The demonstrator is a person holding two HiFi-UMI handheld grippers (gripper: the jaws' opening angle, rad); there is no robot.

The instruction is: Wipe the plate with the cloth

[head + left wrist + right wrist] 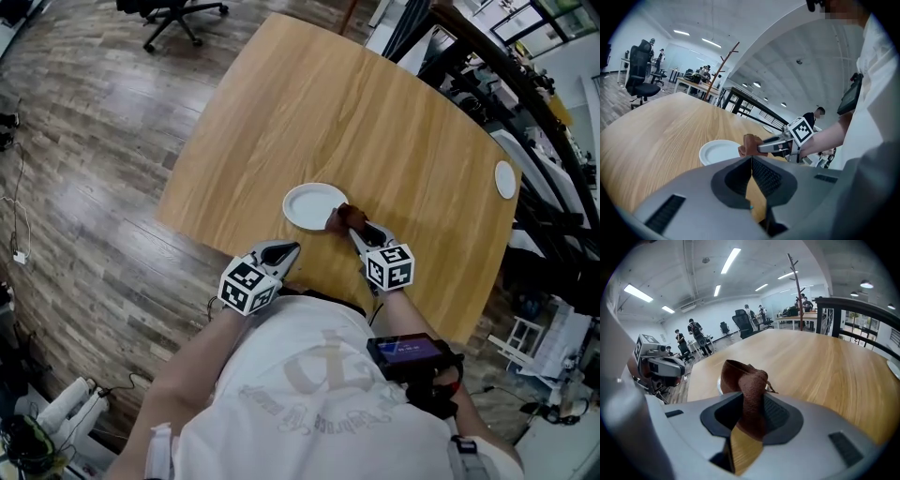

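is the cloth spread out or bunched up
Bunched up: the brown cloth is a crumpled wad pinched between the right gripper's jaws, at the white plate's edge.

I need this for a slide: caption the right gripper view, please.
Right gripper clamps a brown cloth over the wooden table, with the left gripper at the view's left.

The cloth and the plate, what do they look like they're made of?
The cloth: brown woven fabric, matte; coarse weave shows where the right hand-held gripper pinches it. The plate: smooth, white, faintly glossy, likely ceramic or plastic; the look leaves that open.
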